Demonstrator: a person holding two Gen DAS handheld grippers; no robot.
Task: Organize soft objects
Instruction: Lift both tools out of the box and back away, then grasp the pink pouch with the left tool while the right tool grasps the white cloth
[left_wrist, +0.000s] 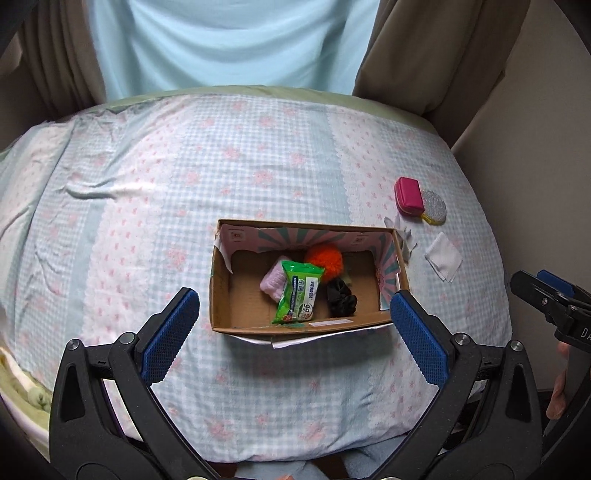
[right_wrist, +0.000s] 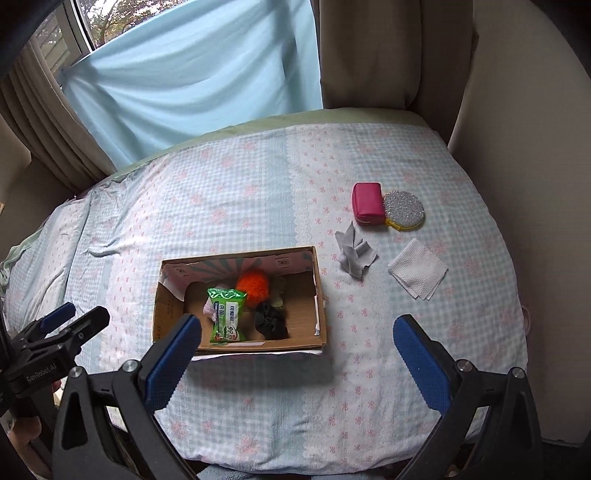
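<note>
Soft objects are split between a cardboard box (right_wrist: 240, 295) and the bare bedspread (right_wrist: 258, 406) to its right. The box sits near the middle of the bed, open at the top, its near wall close to the front edge of the mattress. Inside lie a green wipes packet (right_wrist: 226, 315) leaning over a pink pad (left_wrist: 274, 282), an orange pom-pom (right_wrist: 253, 286) against the far wall, and a black scrunchie (right_wrist: 270, 319) toward the right; the floor of the box at the far right is bare cardboard.

Outside, well to the right of the box, a grey cloth (right_wrist: 352, 256) lies crumpled just off the box's far right corner, a white folded wipe (right_wrist: 417, 273) lies flat beyond it, and a pink pouch (right_wrist: 366, 208) touches a silver round scrubber (right_wrist: 403, 209) farther back. All four keep clear of the bed's right edge, where the spread falls away toward the wall.

The left gripper (left_wrist: 291, 332) hangs above the near side of the box with fingers spread wide, holding nothing. The right gripper (right_wrist: 295, 350) hovers over the box's near right corner, jaws equally wide apart and empty, with open bedspread between it and the loose items.
</note>
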